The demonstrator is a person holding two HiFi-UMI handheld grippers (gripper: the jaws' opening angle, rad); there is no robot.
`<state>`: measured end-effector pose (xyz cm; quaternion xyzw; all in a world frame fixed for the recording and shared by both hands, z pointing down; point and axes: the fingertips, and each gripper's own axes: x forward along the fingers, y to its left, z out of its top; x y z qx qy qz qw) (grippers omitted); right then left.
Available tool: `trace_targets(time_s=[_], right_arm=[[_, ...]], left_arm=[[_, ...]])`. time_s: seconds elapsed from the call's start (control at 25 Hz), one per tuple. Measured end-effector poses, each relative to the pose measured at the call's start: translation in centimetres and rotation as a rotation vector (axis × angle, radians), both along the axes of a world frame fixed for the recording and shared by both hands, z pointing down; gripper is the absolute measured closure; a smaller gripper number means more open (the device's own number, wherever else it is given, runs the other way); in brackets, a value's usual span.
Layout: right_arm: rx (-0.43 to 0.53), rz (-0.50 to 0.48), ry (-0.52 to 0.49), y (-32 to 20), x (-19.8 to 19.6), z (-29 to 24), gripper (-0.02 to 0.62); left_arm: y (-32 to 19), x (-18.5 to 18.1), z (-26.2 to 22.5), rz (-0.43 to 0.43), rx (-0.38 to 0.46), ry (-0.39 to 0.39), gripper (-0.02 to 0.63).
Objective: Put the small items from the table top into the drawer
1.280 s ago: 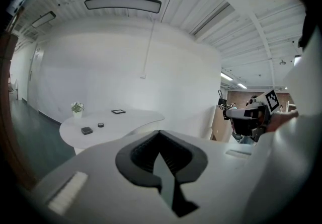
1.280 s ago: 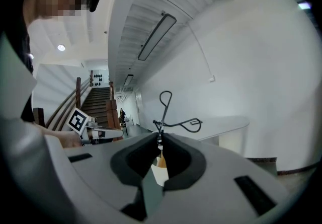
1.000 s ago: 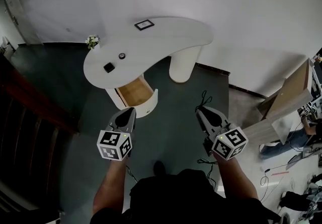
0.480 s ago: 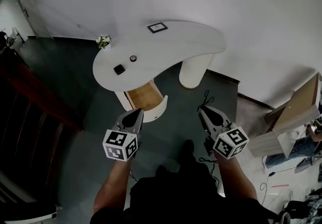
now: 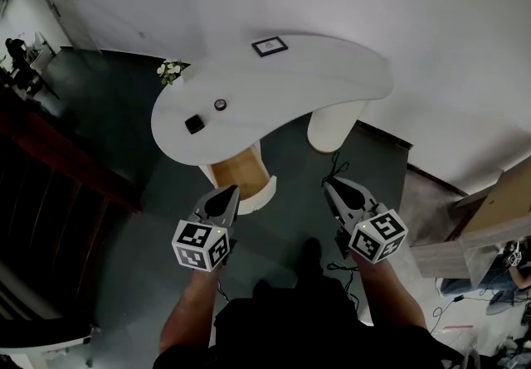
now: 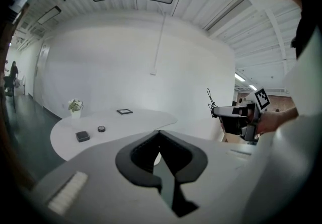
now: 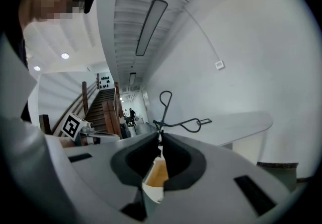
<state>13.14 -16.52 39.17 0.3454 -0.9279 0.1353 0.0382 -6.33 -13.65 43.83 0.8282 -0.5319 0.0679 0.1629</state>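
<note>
Head view: white curved counter [image 5: 332, 77]. On its left end lay a black square item [image 5: 194, 123] and, near it, a small round item [image 5: 220, 104]; a framed picture [image 5: 270, 46] and a flower vase [image 5: 170, 70] stood further back. The drawer [image 5: 236, 168] beneath was pulled open. Left gripper [image 5: 228, 190] and right gripper [image 5: 329, 182] were held short of the counter.

Left gripper view: jaws together on nothing. Both small items were on the counter [image 6: 136, 120], well ahead.

Right gripper view: jaws closed, with a black wire loop [image 7: 163, 113] pinched at the tips.
</note>
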Motion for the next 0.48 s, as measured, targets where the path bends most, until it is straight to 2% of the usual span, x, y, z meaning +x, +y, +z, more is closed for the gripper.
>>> trace_targets(time_s=[0.24, 0.48], right_arm=[[-0.037, -0.07, -0.005, -6.3, 2.4, 1.2, 0.558], [-0.069, -0.15, -0.018, -10.3, 3.9, 1.9, 0.558]], left_arm=[[-5.0, 2.9, 0.6, -0.055, -0.036, -0.016, 0.595], [-8.0, 4.8, 0.7, -0.126, -0.061, -0.063, 0.595]])
